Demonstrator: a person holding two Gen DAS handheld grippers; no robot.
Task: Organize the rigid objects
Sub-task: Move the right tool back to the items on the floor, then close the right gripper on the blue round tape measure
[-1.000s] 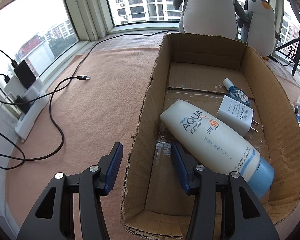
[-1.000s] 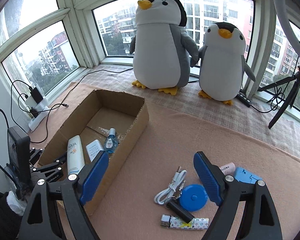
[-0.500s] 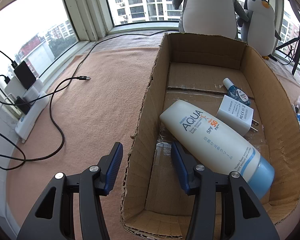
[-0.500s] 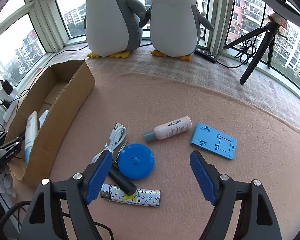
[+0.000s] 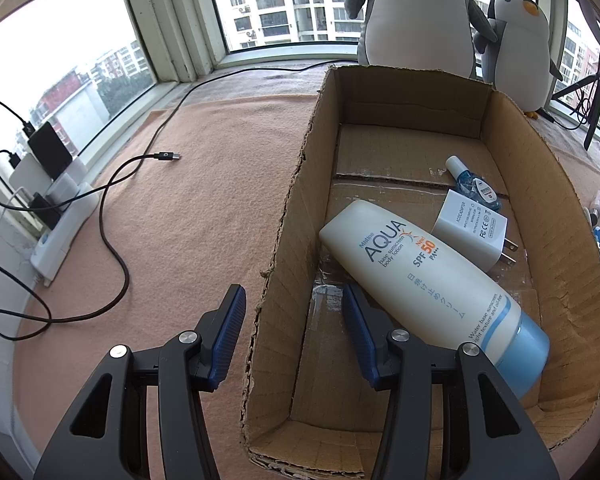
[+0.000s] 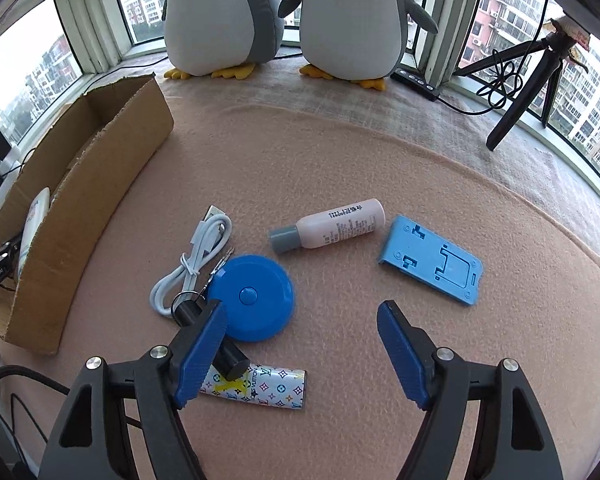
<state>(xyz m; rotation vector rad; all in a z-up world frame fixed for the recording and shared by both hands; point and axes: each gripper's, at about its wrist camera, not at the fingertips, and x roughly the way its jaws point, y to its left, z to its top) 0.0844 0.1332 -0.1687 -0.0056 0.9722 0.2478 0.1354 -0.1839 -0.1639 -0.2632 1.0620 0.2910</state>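
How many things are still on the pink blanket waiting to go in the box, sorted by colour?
Blue: 2, the round blue tape measure and the flat blue plastic phone stand.
White or pale: 2, the coiled white cable and the pale pink bottle with a grey cap.
Black: 1, the black cylinder.
Patterned: 1, the monogram-print case.
Total: 6.

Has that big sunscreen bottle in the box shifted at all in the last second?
No. The sunscreen bottle lies just where it did, slanted across the box floor, its side against the white charger, its blue cap near the box's right wall.
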